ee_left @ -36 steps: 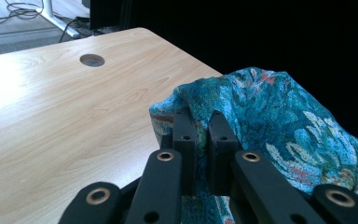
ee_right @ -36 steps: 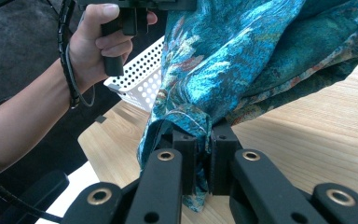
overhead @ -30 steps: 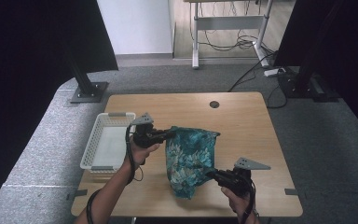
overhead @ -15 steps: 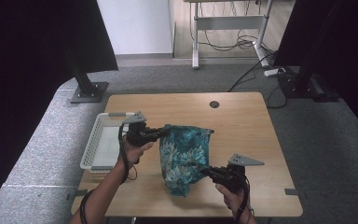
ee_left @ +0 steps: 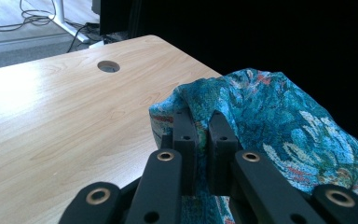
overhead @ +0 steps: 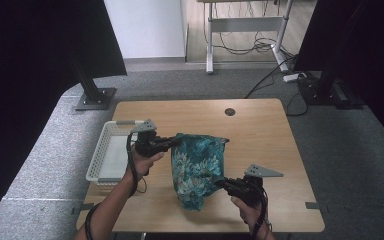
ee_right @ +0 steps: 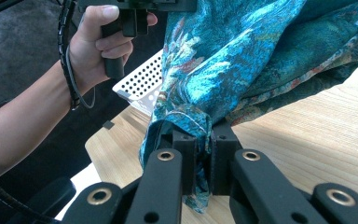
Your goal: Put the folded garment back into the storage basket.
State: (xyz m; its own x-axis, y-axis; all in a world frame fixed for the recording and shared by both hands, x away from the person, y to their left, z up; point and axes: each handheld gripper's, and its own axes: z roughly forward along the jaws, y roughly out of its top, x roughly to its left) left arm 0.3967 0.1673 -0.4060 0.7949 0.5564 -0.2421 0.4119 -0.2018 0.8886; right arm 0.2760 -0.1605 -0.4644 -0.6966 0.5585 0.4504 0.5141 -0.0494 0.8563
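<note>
One teal cloth (overhead: 199, 167), two grippers, one basket (overhead: 111, 150).
L gripper (overhead: 172, 143) is clamped on the cloth's upper left edge, R gripper (overhead: 220, 182) on a bunched lower edge near the table (overhead: 260, 135) front; cloth hangs between them, mid-table. Woven fabric w/ floral print, crumpled. Basket is white perforated plastic, rectangular; table is pale wood w/ one round hole (overhead: 230, 111). Vs 0.5 s ago: cloth and both grippers hardly shifted.
</note>
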